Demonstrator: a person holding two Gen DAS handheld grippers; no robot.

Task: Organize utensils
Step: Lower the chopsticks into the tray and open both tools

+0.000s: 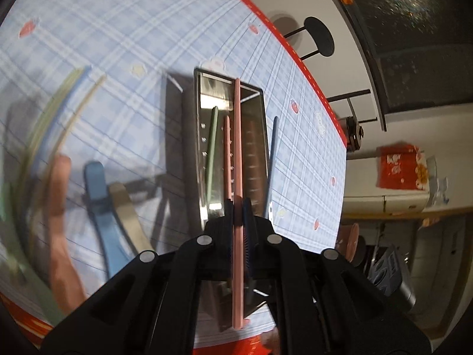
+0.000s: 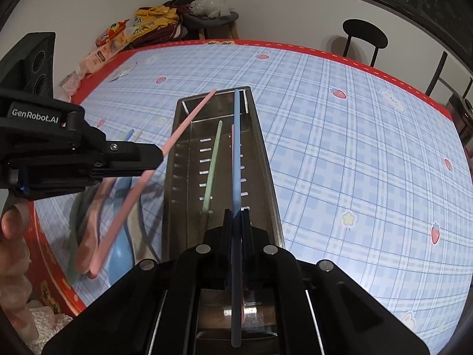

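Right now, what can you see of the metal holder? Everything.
The holder is a long rectangular box of shiny steel, open-topped, with rows of slots in its floor. It lies flat on the checked tablecloth. Inside lie a green chopstick and a pink one. The left gripper holds a pink chopstick over its rim; the right gripper holds a blue chopstick above it.
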